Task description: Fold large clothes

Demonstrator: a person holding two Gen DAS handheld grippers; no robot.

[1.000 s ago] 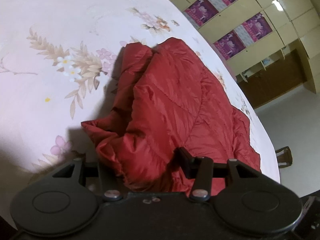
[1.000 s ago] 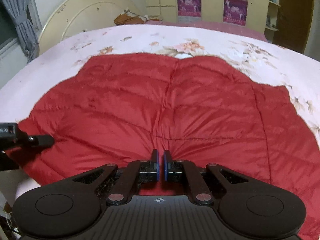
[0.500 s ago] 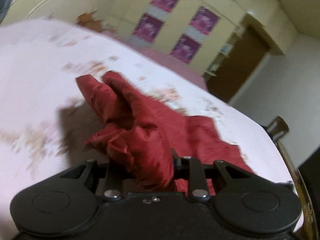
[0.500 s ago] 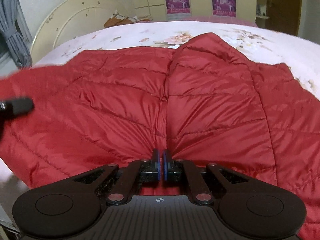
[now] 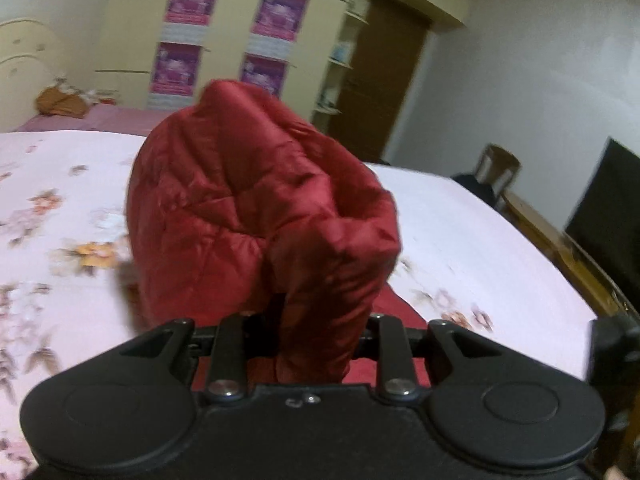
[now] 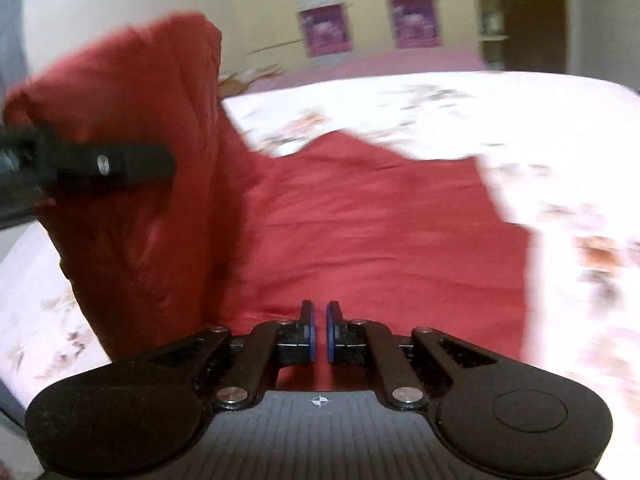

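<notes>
Left wrist view, my left tongs (image 5: 316,332) pinching red quilted jacket (image 5: 256,216) raised off bed (image 5: 460,240), right tongs (image 6: 319,334) clamped on its hem.

Bed (image 6: 460,108) covered by a pale pink sheet printed with flowers. A red quilted jacket (image 6: 380,232) lies spread flat on the sheet; its left portion is raised clear of the bed. Farther back, a plain pink cover (image 5: 100,118) adjoins the sheet.

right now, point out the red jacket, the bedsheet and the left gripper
red jacket (image 5: 240,208), left wrist view, on the raised bunched part.
bedsheet (image 6: 420,112), right wrist view, on bare floral fabric beyond the jacket.
left gripper (image 5: 312,332), left wrist view, between its fingertips, where jacket fabric is clamped.
</notes>
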